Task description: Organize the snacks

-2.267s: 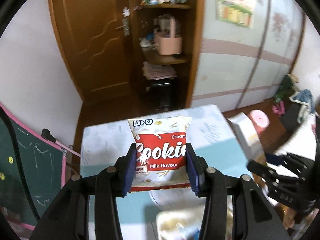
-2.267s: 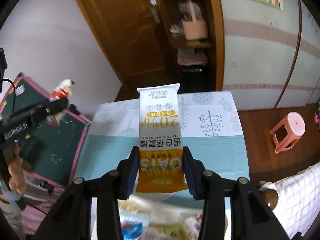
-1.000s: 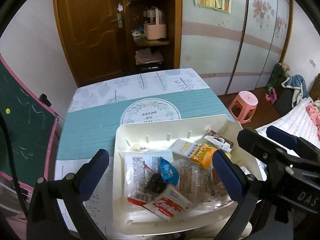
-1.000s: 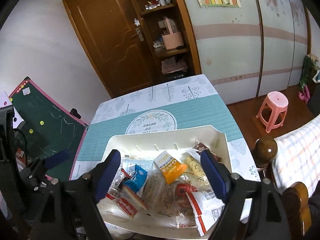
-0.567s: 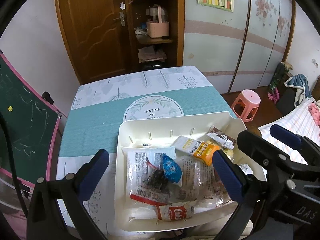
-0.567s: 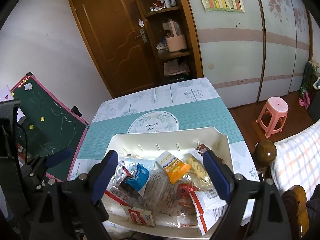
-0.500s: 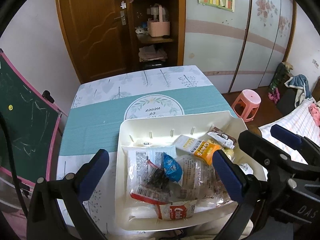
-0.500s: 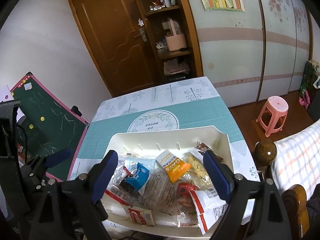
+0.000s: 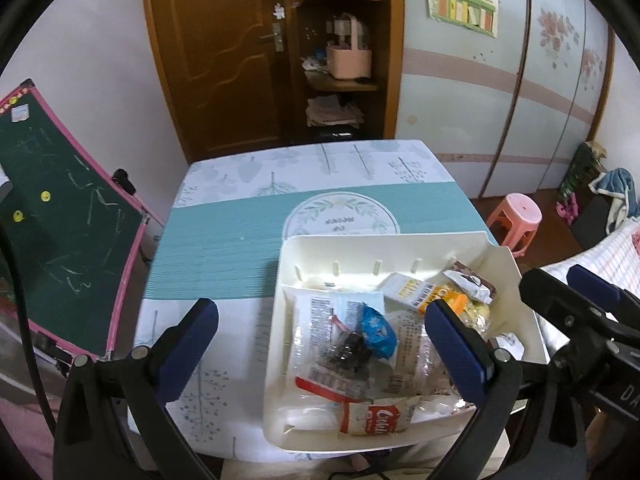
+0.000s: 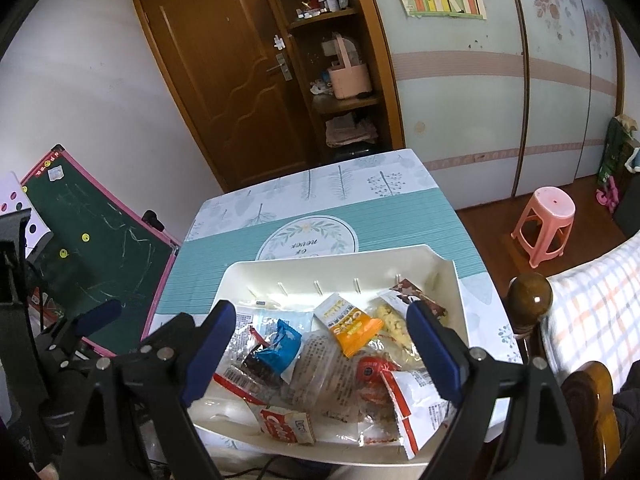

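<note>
A cream plastic tray [image 9: 400, 246] [image 10: 340, 262] sits at the near edge of the table and holds several snack packets. Among them are the orange oats stick [image 9: 424, 292] [image 10: 352, 326], the red-and-white Cookie pack [image 9: 378, 414] [image 10: 286, 424], a blue wrapper [image 9: 378, 330] [image 10: 282, 344] and a brown-topped packet [image 10: 416, 300]. My left gripper [image 9: 324, 354] hangs open above the tray's left part, nothing between its blue pads. My right gripper [image 10: 320, 354] is wide open above the tray's middle, also empty. Each gripper shows at the edge of the other's view.
The table [image 9: 240, 240] wears a teal and white cloth with a round leaf print. A green chalkboard [image 9: 52, 216] leans at the left. A pink stool [image 10: 546, 222] stands on the floor at the right, with a checked bed and a wooden bedpost knob [image 10: 530, 292] nearby.
Both packets held earlier now lie in the tray and both grippers are open. Over the last second the left view has shifted, so the tray sits further right; the Cookie pack slid toward the tray's front.
</note>
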